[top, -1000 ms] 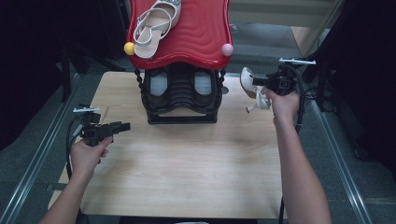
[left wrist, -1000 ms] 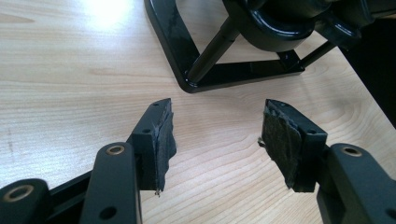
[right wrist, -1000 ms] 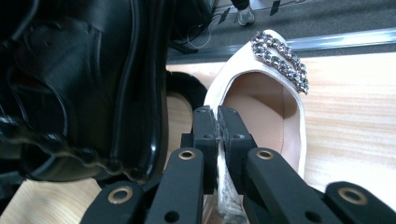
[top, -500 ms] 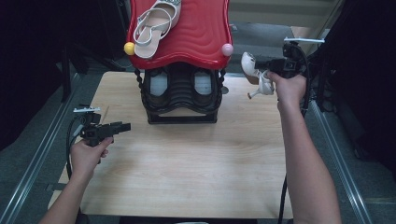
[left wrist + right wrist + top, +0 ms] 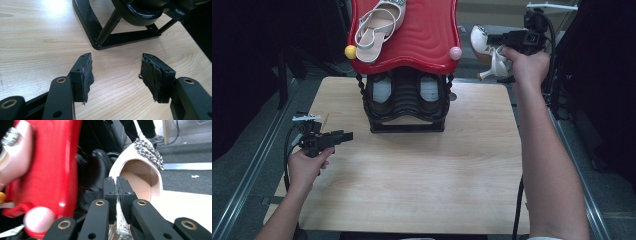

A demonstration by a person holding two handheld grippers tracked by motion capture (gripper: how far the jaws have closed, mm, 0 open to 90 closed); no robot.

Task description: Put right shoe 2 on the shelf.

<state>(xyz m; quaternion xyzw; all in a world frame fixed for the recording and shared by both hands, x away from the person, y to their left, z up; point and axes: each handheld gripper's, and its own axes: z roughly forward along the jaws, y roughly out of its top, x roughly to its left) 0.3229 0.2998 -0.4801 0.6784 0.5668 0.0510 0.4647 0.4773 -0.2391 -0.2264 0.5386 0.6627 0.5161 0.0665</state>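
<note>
**Cream heeled shoe held up beside the red rack top**

The right gripper (image 5: pixel 504 40) holds a cream high-heeled shoe (image 5: pixel 484 47) in the air at 3 o'clock of the red shelf (image 5: pixel 427 35). The right gripper view shows the jaws clamped on its strap and a jewelled trim (image 5: pixel 150 152). The left gripper (image 5: pixel 344 136) rests low over the table (image 5: pixel 412 180) at 9 o'clock, jaws apart.

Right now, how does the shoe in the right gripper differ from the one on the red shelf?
The held shoe hangs in the air, clamped by the right gripper; the resting shoe lies on the red shelf, touching no gripper. The held shoe stands heel-down; the resting shoe lies flat. Both are pale, strappy and jewel-trimmed.
</note>
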